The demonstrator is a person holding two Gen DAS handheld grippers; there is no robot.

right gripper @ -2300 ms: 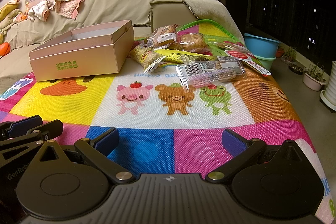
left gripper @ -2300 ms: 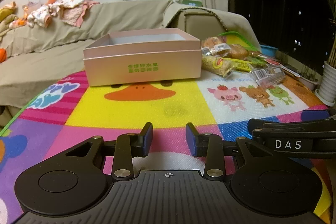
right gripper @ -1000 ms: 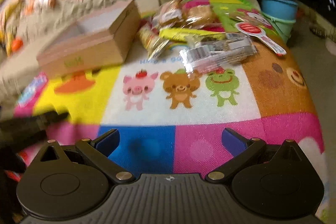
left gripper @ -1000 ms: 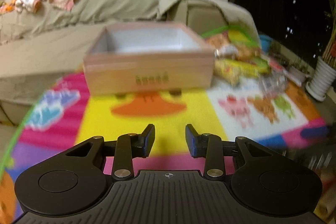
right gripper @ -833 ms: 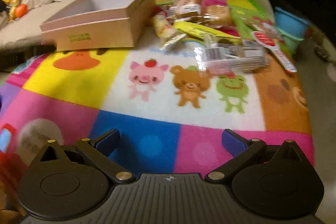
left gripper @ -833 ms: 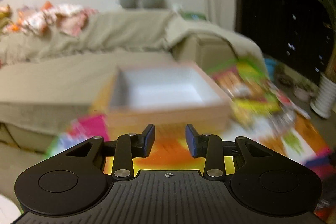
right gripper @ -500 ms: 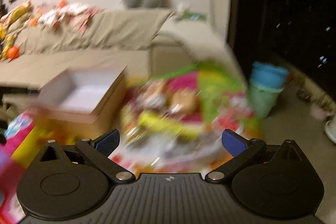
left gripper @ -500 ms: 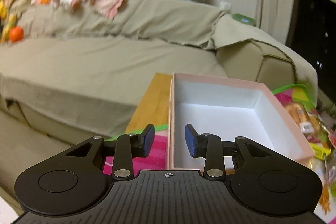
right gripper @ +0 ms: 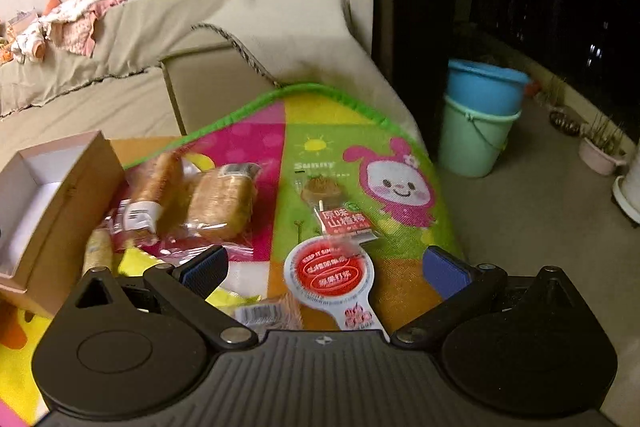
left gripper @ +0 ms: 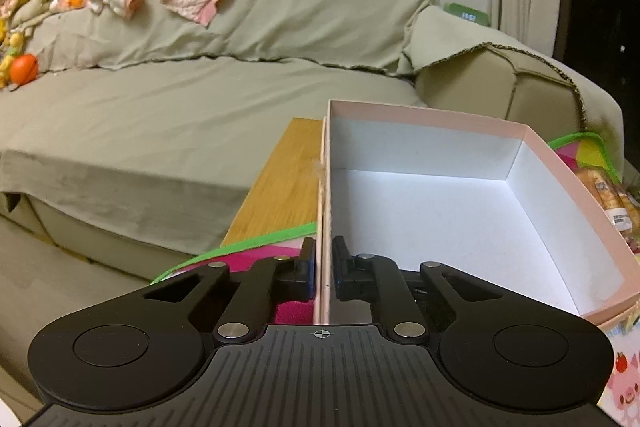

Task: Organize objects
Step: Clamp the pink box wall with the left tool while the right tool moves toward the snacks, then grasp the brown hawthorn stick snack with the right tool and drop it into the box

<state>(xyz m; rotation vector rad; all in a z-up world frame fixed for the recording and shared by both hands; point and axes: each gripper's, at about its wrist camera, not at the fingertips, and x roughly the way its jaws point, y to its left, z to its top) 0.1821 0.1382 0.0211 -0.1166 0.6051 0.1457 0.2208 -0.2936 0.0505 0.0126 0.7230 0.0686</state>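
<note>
An empty pink box (left gripper: 460, 203) with a white inside stands on the cartoon play mat. My left gripper (left gripper: 323, 273) straddles the box's left wall, one finger outside and one inside, shut on that wall. The box also shows at the left of the right wrist view (right gripper: 52, 195). My right gripper (right gripper: 324, 269) is open and empty, hovering over a round red-and-white lollipop packet (right gripper: 332, 275). Wrapped bread packets (right gripper: 200, 203) lie beside the box, left of the gripper.
The play mat (right gripper: 360, 155) covers a wooden table (left gripper: 288, 183) in front of a beige sofa (left gripper: 180, 87). Two stacked buckets (right gripper: 480, 119) stand on the floor to the right. More snack packets (left gripper: 608, 199) lie right of the box.
My left gripper moved forward to the box's left wall and closed its fingers on it. My right gripper swung forward over the snack packets and stays open.
</note>
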